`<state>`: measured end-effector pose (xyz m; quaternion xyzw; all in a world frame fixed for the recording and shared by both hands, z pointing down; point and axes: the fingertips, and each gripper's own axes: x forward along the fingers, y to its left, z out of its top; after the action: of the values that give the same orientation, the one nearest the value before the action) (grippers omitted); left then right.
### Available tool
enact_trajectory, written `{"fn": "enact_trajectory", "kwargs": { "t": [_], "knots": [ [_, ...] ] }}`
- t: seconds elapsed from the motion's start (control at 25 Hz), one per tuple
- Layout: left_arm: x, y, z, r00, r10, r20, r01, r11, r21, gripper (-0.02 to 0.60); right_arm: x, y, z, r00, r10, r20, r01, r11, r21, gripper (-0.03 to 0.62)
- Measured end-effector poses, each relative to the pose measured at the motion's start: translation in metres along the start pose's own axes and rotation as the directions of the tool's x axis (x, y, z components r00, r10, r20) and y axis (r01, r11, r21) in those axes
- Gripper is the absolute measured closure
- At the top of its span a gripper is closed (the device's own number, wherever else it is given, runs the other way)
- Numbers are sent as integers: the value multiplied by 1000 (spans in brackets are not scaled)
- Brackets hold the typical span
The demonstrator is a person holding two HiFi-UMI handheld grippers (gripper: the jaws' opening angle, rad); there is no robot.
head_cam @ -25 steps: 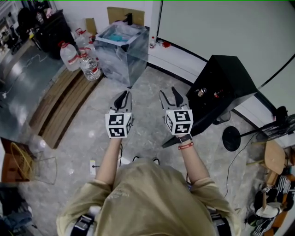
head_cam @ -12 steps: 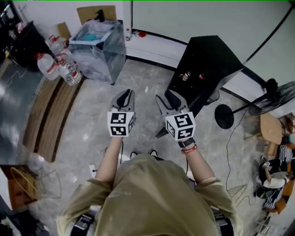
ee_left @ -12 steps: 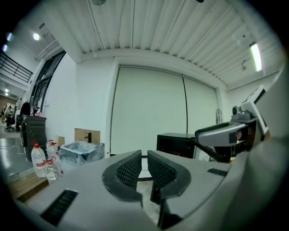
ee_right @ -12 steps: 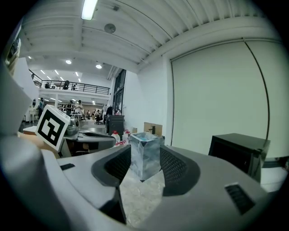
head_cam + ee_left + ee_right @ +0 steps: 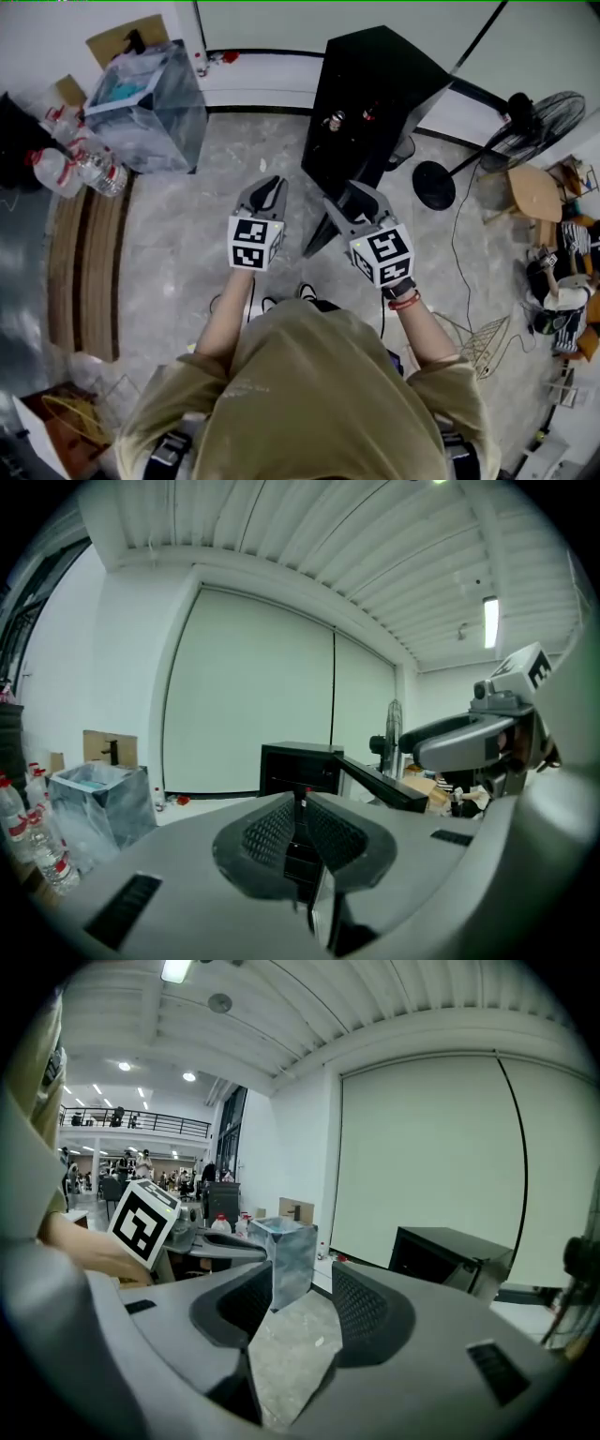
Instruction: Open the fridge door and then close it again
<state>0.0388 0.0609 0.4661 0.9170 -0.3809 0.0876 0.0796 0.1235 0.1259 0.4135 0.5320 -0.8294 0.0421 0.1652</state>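
A small black fridge (image 5: 375, 75) stands by the far wall with its door (image 5: 321, 230) swung open toward me; small bottles (image 5: 334, 120) show on its inner shelf. My left gripper (image 5: 268, 193) hovers just left of the door's edge, jaws shut and empty. My right gripper (image 5: 362, 201) hangs in front of the open fridge, jaws open with only floor between them. In the left gripper view the fridge (image 5: 298, 764) lies straight beyond the left gripper (image 5: 302, 803), the door (image 5: 382, 785) reaching right. In the right gripper view the fridge (image 5: 450, 1251) sits to the right of the right gripper (image 5: 302, 1290).
A translucent bin (image 5: 141, 94) and water bottles (image 5: 80, 169) stand at the far left, beside wooden boards (image 5: 84, 262). A standing fan (image 5: 530, 117) with a round base (image 5: 433, 185) is right of the fridge, with a stool (image 5: 534, 192) and clutter beyond.
The person has turned right, so the fridge has shifted from the right to straight ahead. Both grippers have swung with the turn and now sit close to the open door.
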Motion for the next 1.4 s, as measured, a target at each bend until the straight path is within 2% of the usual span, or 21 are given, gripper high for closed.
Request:
{"fn": "enact_trajectory", "kwargs": {
  "t": [0.28, 0.44, 0.6, 0.76, 0.92, 1.08, 1.24, 1.4],
  "knots": [
    [30, -49, -8, 990, -139, -38, 140, 990, 26, 532, -38, -46, -28, 996, -45, -82, 39, 997, -73, 379],
    [39, -70, -17, 981, -185, -61, 187, 982, 22, 532, -51, -70, -39, 992, -13, -123, -4, 990, -139, 379],
    [43, -84, -27, 973, -217, -84, 219, 976, 14, 532, -53, -91, -50, 979, 18, -205, -82, 947, -310, 378],
    [45, -94, -36, 968, -233, -97, 235, 972, 7, 532, -47, -101, -62, 952, 102, -288, -216, 892, -396, 362],
    [44, -106, -43, 961, -251, -114, 251, 968, -13, 532, -40, -111, -73, 922, 105, -373, -304, 794, -526, 362],
    [45, -114, -45, 957, -261, -125, 260, 965, -30, 532, -25, -114, -87, 882, 107, -459, -413, 646, -643, 338],
    [45, -116, -44, 958, -257, -124, 255, 966, -37, 532, -13, -112, -102, 832, 125, -541, -524, 499, -691, 329],
    [45, -113, -47, 962, -243, -125, 240, 970, -45, 532, 0, -114, -111, 798, 123, -590, -586, 385, -713, 324]
  ]
}}
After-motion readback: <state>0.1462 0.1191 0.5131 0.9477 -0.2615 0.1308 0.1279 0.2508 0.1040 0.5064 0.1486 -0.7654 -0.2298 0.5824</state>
